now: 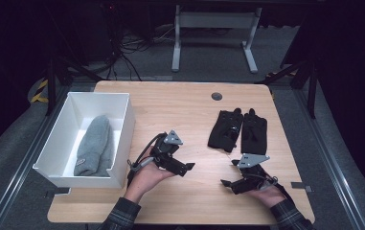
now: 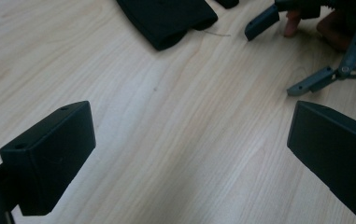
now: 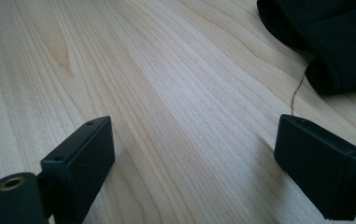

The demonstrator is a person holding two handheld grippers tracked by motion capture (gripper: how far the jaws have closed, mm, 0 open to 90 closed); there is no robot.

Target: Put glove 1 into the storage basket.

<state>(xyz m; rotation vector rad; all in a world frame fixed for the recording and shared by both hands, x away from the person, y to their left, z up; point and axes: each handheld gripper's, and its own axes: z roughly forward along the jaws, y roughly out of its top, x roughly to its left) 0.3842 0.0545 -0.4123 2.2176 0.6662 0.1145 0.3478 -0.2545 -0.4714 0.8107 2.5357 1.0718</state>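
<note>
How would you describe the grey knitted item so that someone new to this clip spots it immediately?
Start at the white box on the left part of the wooden table. Inside it lies a grey knitted hat, lengthwise on the box floor. It is the one pale, soft item, unlike the black gloves lying out on the bare tabletop to the right.

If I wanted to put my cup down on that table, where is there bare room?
The far middle, between the white box and the black gloves, is bare wood, as is the near edge by the sleeves. The middle is crowded: the left gripper and right gripper hover there, just below the gloves.
</note>
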